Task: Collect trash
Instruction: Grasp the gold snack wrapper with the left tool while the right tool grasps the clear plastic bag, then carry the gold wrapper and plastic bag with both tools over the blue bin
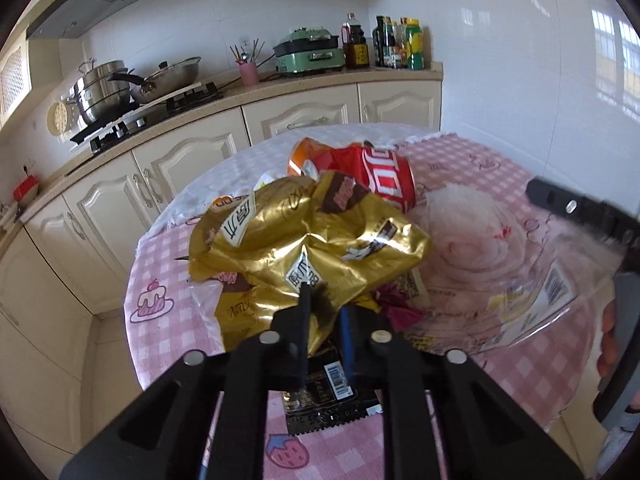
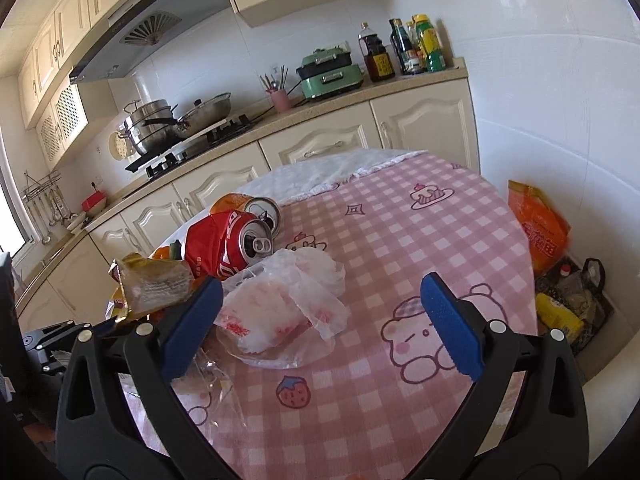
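Gold wrapper (image 1: 312, 240) pinched in left tool (image 1: 326, 312); right tool (image 2: 320, 324) spread wide, empty.

My gold wrapper (image 1: 308, 240) hides most of the red can (image 1: 384, 176) and orange can (image 1: 304, 156) behind it. My left tool (image 1: 324, 308) covers part of the black packet (image 1: 332, 396). The bottle (image 1: 356, 42) labels are too small to read.
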`<state>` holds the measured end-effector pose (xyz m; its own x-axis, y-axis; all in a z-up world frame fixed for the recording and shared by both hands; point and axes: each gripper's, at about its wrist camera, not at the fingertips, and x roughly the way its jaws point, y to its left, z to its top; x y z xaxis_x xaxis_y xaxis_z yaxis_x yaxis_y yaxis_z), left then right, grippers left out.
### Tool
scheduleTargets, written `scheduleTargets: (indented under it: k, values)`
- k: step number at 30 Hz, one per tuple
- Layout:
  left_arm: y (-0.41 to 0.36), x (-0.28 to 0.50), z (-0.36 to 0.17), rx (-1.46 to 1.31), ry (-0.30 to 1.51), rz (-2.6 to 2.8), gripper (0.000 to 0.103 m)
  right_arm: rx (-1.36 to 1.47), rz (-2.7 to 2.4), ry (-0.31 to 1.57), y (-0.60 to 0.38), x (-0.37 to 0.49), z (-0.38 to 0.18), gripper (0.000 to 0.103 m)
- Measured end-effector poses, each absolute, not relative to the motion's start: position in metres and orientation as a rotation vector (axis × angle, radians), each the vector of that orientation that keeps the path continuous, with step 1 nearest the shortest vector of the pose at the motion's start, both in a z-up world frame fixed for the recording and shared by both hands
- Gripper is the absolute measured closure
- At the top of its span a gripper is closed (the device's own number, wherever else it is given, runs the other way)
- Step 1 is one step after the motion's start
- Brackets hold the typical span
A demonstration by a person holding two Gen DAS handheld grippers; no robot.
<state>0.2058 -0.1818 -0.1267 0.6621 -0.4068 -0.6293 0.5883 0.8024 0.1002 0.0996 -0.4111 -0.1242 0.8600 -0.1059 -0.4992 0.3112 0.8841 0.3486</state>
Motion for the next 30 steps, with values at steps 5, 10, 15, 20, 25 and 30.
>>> scheduleTargets:
  k: [5,10,15,20,25,30]
  values:
    - [-0.160,0.208,-0.110,0.158,0.592,-0.566,0.100,0.506,-0.134,0.633,-0.415,0.125,-0.138,0.006]
    - [-0.143,0.200,-0.097,0.072,0.542,-0.558,0.100,0.497,-0.122,0.696,-0.412,0.143,-0.144,0.006]
    - [-0.130,0.190,-0.088,0.023,0.508,-0.577,0.101,0.510,-0.081,0.719,-0.412,0.151,-0.146,0.046]
    - [-0.122,0.181,-0.082,0.013,0.480,-0.579,0.101,0.447,-0.099,0.631,-0.403,0.139,-0.124,0.074]
    - [-0.104,0.173,-0.073,-0.042,0.444,-0.564,0.101,0.366,-0.142,0.488,-0.390,0.119,-0.087,0.082]
    - [-0.079,0.164,-0.060,-0.085,0.392,-0.531,0.101,0.278,-0.172,0.356,-0.370,0.108,-0.049,0.084]
